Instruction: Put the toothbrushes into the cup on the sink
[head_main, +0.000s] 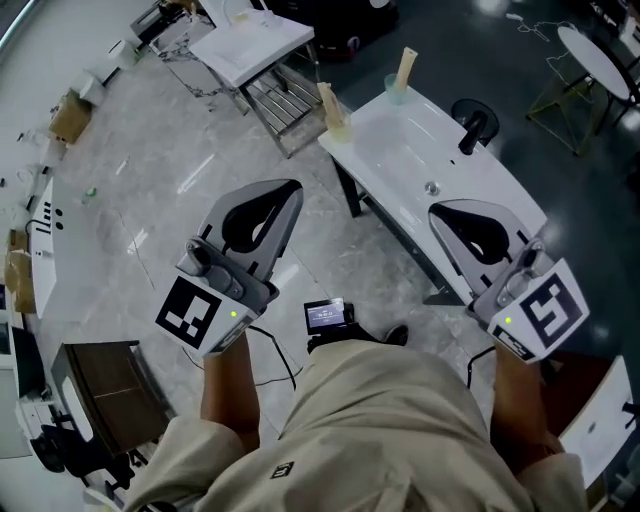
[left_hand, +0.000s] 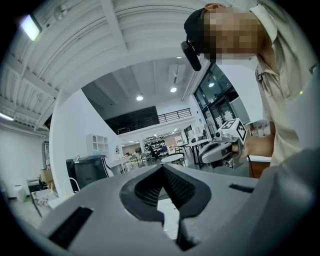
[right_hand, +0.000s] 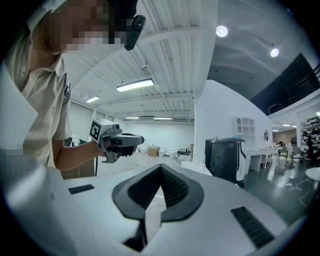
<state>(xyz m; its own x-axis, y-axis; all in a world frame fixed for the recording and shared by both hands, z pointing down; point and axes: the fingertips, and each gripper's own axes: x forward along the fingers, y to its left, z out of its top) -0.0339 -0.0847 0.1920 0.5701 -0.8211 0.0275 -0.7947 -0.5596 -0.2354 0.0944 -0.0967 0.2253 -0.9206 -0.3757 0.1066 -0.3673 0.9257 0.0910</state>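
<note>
White sink (head_main: 405, 150), both grippers closed and empty
Short of the sink, the left gripper (head_main: 288, 188) and right gripper (head_main: 441, 211) hover, jaws shut on nothing. Two pale sticks, likely toothbrushes (head_main: 407, 62), stand at the sink's far edge, one in a teal cup (head_main: 395, 93); too small to confirm. Probably light, stiff, slippery: grip mid-handle.
</note>
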